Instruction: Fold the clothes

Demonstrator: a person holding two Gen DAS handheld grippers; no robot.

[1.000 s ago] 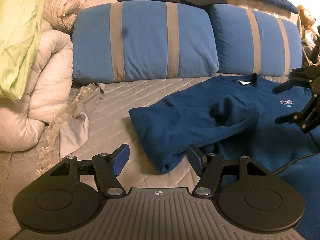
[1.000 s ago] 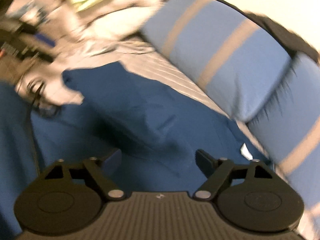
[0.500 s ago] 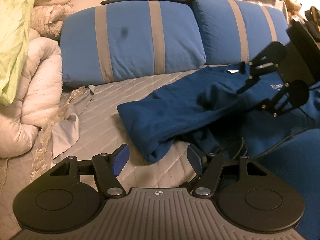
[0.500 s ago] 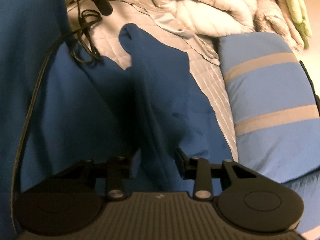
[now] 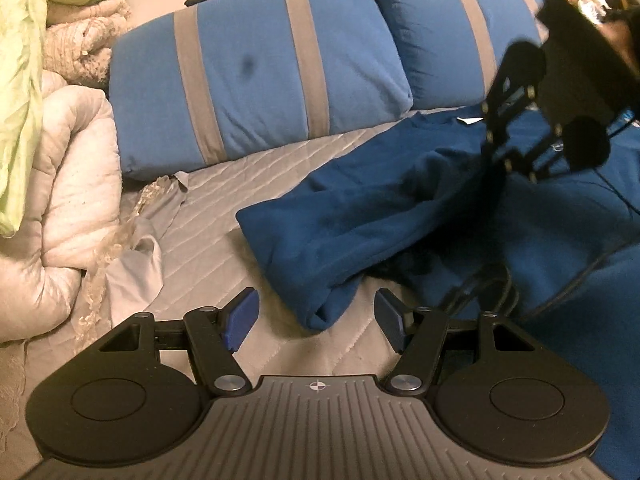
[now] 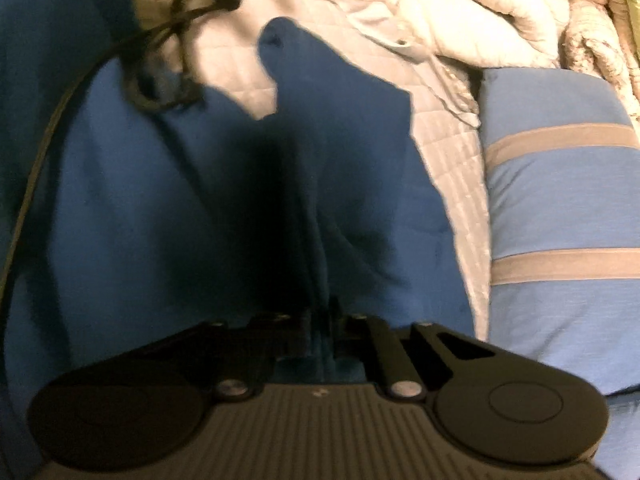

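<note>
A dark blue sweatshirt (image 5: 400, 200) lies spread on the grey quilted bed, its sleeve folded over toward me with the cuff (image 5: 324, 312) between my left fingers. My left gripper (image 5: 316, 316) is open, low over the bed, straddling the cuff without touching it. My right gripper (image 6: 322, 328) is shut on a fold of the sweatshirt (image 6: 240, 200) near the shoulder. It also shows in the left wrist view (image 5: 532, 120) at upper right, above the sweatshirt's chest.
Two blue pillows with grey stripes (image 5: 260, 88) lie along the far side. A white duvet and green cloth (image 5: 48, 160) are piled at left. A black cable (image 5: 580, 276) runs across the sweatshirt at right. A grey cloth (image 5: 136, 272) lies near the duvet.
My right gripper has swung in over the sweatshirt and shut on a fold of it. My left gripper has drawn closer to the sleeve cuff and stays open.
</note>
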